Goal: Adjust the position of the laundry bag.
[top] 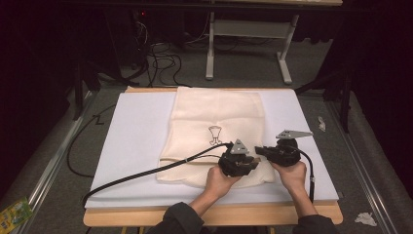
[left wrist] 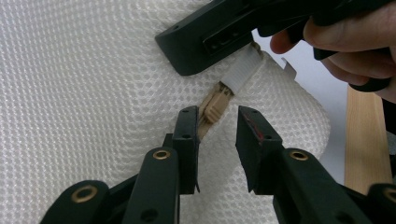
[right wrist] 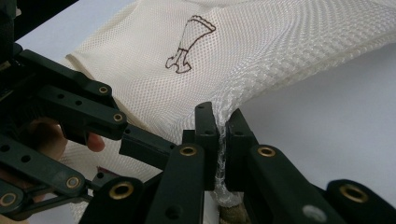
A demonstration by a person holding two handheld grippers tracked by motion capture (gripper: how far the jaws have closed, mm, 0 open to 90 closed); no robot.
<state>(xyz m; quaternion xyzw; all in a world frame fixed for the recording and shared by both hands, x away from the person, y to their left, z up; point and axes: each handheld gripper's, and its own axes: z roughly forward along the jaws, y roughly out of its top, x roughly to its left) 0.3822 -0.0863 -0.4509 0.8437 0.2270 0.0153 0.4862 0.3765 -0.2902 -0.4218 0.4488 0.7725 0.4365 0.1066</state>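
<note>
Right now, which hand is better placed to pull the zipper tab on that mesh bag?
Left. Its tongs stand open right at the tan zipper tab, the tab at its left pad. The right tongs are shut on the mesh bag edge, probably steadying it.

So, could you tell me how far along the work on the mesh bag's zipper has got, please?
Done: the right claw is shut on the mesh bag's edge, pinning it. In hand: the left claw stands open around the tan zipper pull, not visibly clamped on it. Left: gripping the pull and sliding it along the zipper.
</note>
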